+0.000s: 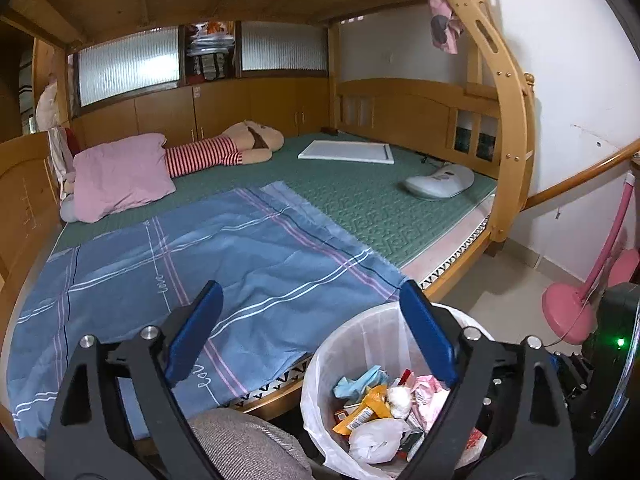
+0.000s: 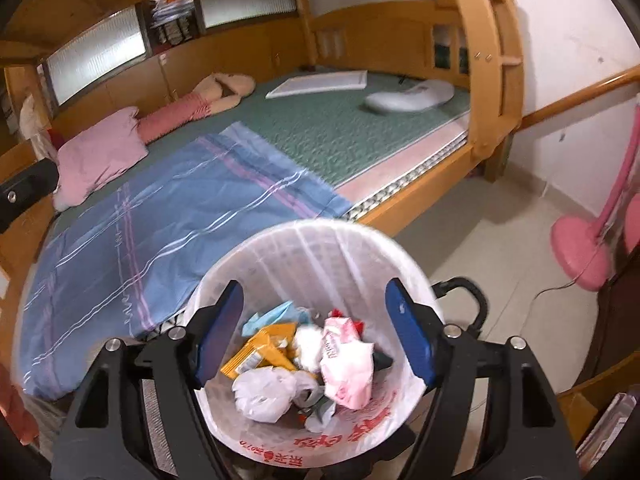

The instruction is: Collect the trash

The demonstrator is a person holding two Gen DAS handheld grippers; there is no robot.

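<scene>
In the left wrist view we see the pink pillow (image 1: 120,176) at middle left, the blue sheet (image 1: 192,276) across the centre, and the left gripper (image 1: 312,336) at the bottom with its fingers spread wide and nothing between them. The lined trash bin (image 1: 360,332) sits at lower right, beside the bed frame.

In the right wrist view the right gripper (image 2: 316,340) hangs over the bin's mouth at bottom centre, fingers parted and empty. Inside lie, from left, a blue scrap (image 2: 268,314), a yellow wrapper (image 2: 258,350), a knotted white bag (image 2: 264,394) and a pink packet (image 2: 346,360).

We judge all of this trash light, soft and crinkly, likely slippery on its film faces; we would pinch a folded edge or a bunched knot. No loose trash shows on the bed.
</scene>
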